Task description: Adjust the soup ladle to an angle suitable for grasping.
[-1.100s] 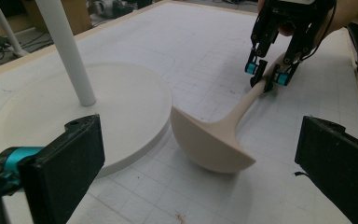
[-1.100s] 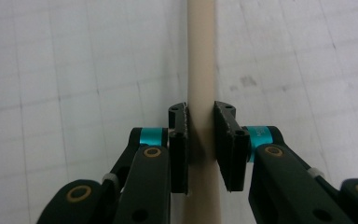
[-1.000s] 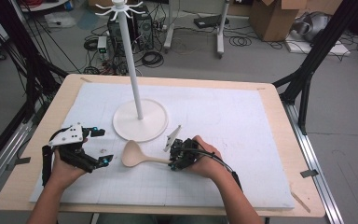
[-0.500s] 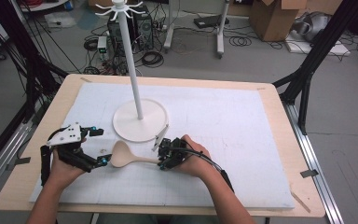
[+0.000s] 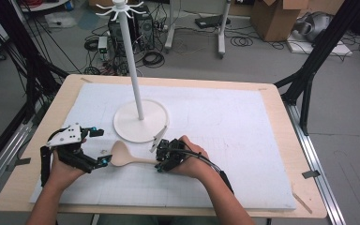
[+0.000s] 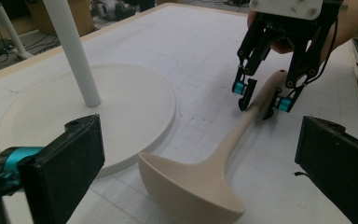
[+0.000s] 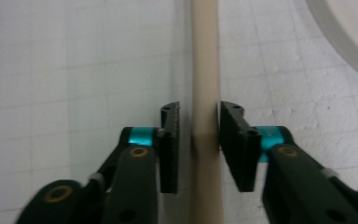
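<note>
White gridded matting covers the wooden table [image 5: 281,140], cables and cardboard boxes on the floor beyond — and all the action sits low in the high view. A beige wooden ladle [image 5: 126,158] lies flat on the mat at lower centre, bowl to the left, handle running right, just in front of the round base of the white hook stand [image 5: 139,119], whose pole climbs to the top of the frame.

Right gripper [image 5: 164,158] is on the handle end. Its own view has the handle [image 7: 205,93] running straight up the middle between the two black jaws — the right-hand pad looks to be touching the wood, the left one shows a sliver of gap, so I'd call that closing, not yet a firm clamp. Left gripper [image 5: 96,159] waits at lower left, jaws wide apart, nothing between them; from its view the ladle bowl [image 6: 191,186] sits just ahead, lower centre, with the other gripper [image 6: 265,98] straddling the handle in the upper right.

My read: this is the grasp step, ladle not yet lifted. Next move calls for a full squeeze on that slim, rounded handle, then a clean lift — probably toward the hooks [image 5: 120,6] at the top of the stand. Watch for the bowl's weight twisting the handle in the pads; the open left gripper is well placed to steady it.
</note>
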`<state>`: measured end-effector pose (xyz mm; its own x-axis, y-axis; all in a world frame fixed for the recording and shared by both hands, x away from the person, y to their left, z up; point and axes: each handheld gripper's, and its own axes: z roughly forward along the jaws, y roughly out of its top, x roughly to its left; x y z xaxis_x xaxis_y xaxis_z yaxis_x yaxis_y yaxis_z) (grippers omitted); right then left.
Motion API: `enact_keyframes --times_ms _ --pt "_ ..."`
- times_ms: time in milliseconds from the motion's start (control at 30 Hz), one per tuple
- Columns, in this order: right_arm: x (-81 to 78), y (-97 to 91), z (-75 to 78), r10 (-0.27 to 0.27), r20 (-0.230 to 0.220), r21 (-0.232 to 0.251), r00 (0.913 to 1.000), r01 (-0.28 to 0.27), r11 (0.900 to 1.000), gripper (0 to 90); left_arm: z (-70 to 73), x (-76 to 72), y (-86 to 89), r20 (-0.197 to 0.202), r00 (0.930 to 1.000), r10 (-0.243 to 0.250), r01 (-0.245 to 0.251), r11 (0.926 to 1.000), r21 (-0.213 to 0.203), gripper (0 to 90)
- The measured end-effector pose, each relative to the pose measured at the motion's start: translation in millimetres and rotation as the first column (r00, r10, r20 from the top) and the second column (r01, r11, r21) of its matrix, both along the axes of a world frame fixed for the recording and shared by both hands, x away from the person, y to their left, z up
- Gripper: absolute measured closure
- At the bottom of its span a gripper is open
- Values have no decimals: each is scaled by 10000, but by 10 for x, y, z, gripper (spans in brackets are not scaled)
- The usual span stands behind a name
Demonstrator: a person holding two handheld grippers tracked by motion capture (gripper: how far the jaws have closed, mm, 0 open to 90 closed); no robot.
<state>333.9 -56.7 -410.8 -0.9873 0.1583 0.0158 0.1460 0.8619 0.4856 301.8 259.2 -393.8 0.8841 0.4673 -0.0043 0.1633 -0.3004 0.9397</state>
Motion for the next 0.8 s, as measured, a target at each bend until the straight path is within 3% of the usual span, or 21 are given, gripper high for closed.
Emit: enact_keyframes --times_ms 67,200,333,467,567,600,700,800 --pt "-6 -27 24 -190 -6 24 9998 190 9998 584 4 -3 4 4 10000 2 -2 10000 -20 17" --pt "-8 -158 96 -542 18 628 9985 540 9966 527 7 -9 11 9 10000 9 -9 10000 -46 18" --pt "-38 -432 204 -1326 -45 1413 9912 1319 9811 516 9 -11 13 14 10000 4 -4 10000 -36 17" --pt "-76 -616 256 -1680 128 1666 9857 1636 9724 466 10 -9 10 13 10000 -2 2 10000 -40 17" --pt "-143 -857 312 -2304 397 1842 9723 2196 9581 375 7 -11 3 -6 10000 14 -14 10000 -27 18" --pt "-143 -857 312 -2304 397 1842 9723 2196 9581 375 7 -11 1 -14 10000 -1 1 10000 -13 18" --pt "-202 -1032 358 -2793 660 1963 9579 2619 9449 303 8 -12 -1 -15 10000 -40 40 10000 -24 17" --pt "-258 -1229 403 -3245 801 2577 9425 2949 9201 243 9 -12 4 -20 10000 -23 23 10000 5 17"
